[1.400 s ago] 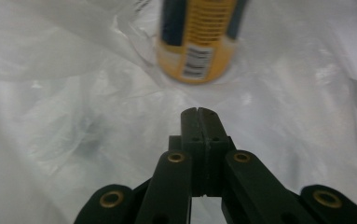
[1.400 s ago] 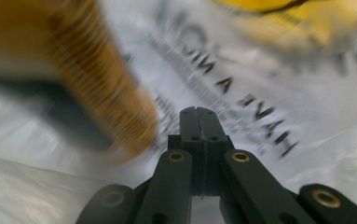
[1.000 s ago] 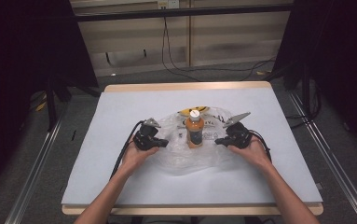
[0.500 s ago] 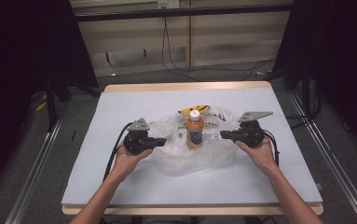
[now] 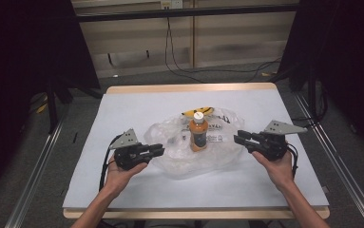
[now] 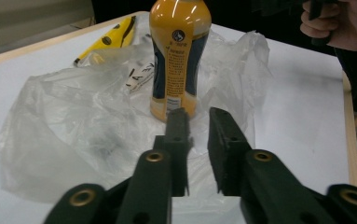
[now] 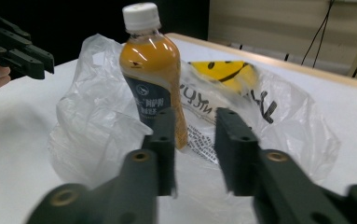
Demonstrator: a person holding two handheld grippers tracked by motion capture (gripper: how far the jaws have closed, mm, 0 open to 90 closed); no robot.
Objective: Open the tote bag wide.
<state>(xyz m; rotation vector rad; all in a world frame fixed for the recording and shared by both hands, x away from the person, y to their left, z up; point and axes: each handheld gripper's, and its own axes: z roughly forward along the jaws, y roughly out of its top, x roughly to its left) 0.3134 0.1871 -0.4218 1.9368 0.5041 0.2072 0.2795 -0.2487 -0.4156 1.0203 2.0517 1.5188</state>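
The 2 grippers sit on either side of a clear plastic bag (image 5: 203,152) spread on the white table (image 5: 122,109), and both have just been opening: the left gripper (image 5: 158,150) has its jaws parted a little with nothing between them, and the right gripper (image 5: 238,138) likewise stands slightly spread and empty (each clear of the film). Between them, ahead of both sets of jaws, an orange drink bottle (image 5: 197,132) stands upright in the bag's crumpled folds, with a yellow smiley print (image 7: 227,70) beyond it. The main risk, as I judge it, is the bottle: it is tall, narrow and resting on loose film, so 1 uneven tug on either side of the bag could tip it or drag it over.
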